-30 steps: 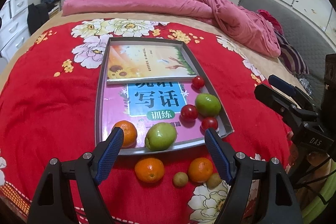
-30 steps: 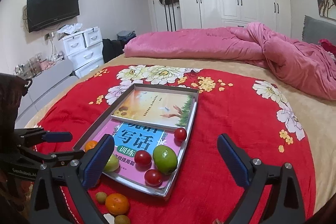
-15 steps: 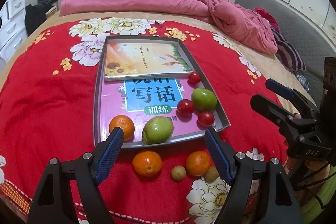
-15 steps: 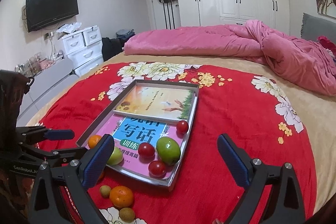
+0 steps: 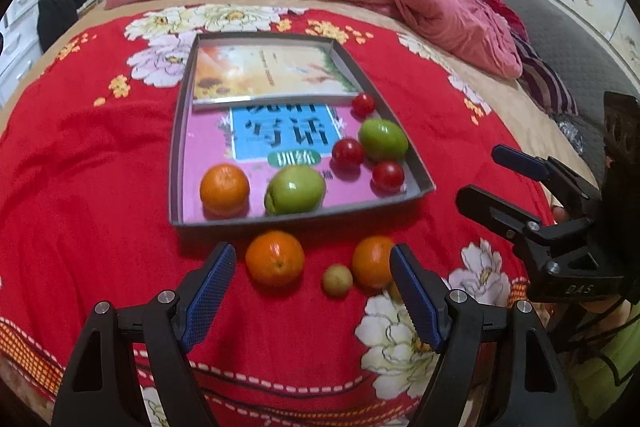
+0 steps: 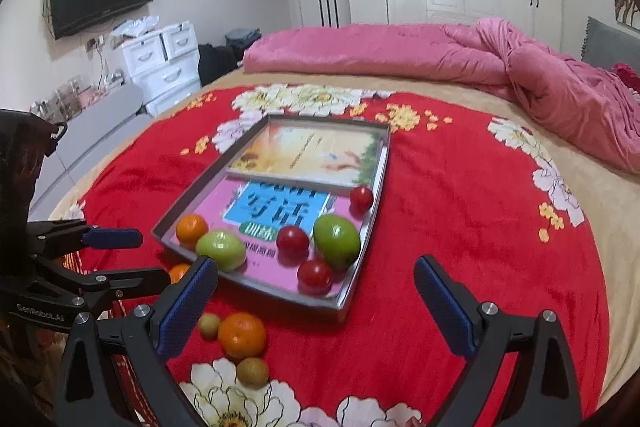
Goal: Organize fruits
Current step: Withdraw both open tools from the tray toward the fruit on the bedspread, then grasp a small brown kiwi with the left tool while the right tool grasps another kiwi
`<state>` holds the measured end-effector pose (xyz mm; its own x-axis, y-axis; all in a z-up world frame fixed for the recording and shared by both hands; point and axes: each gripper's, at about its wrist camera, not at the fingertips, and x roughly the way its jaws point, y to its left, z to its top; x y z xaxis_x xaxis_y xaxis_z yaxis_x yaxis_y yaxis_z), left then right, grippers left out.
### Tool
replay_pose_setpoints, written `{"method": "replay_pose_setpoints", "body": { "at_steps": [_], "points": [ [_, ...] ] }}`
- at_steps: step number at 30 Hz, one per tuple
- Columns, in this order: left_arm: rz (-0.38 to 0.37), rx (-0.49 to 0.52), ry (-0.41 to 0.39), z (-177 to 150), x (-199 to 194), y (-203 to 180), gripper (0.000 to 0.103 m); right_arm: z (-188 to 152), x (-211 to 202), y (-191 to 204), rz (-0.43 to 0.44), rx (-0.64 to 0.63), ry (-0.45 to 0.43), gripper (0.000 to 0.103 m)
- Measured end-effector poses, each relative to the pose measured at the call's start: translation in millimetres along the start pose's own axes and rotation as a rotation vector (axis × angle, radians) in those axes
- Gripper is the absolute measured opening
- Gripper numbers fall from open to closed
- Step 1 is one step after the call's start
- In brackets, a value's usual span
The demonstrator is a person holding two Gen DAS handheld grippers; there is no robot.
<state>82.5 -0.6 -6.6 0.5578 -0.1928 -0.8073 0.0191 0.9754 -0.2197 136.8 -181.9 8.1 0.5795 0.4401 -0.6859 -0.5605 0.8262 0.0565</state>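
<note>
Gaping wide and seemingly touching nothing, both tongs, left (image 5: 312, 273) and right (image 6: 314, 285), hold nothing.

A bright red plush blanket (image 5: 80, 163) printed with white, pink and yellow flowers covers the bed, edged in beige. On it sits a grey shallow rectangular tray (image 5: 174, 163) holding a pink book cover with a blue panel (image 5: 280, 137) and a pale orange-yellow book with sunflowers (image 5: 264, 71). Round orange tangerines (image 5: 275, 258), glossy green fruits (image 5: 295, 189), shiny red cherry tomatoes (image 5: 347, 153) and small dull yellow-brown fruits (image 5: 337, 279) show. A rumpled pink quilt (image 6: 400, 53) lies beyond. The black gripper fingers carry blue textured pads (image 5: 210, 293).
</note>
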Motion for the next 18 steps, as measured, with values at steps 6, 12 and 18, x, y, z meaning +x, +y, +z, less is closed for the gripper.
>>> {"method": "replay_pose_setpoints", "body": {
  "at_steps": [6,12,18],
  "points": [
    [-0.013,0.028,0.046,-13.0,4.2,-5.0,0.080,-13.5,9.8,4.4,-0.010,-0.016,0.090,0.099],
    [-0.031,0.035,0.085,-21.5,11.4,-8.4,0.080,-30.3,21.8,8.4,-0.019,-0.034,0.195,0.099],
    [-0.038,0.024,0.103,-24.9,17.7,-5.6,0.076,-44.9,29.3,17.9,-0.008,-0.069,0.258,0.099]
  ]
}}
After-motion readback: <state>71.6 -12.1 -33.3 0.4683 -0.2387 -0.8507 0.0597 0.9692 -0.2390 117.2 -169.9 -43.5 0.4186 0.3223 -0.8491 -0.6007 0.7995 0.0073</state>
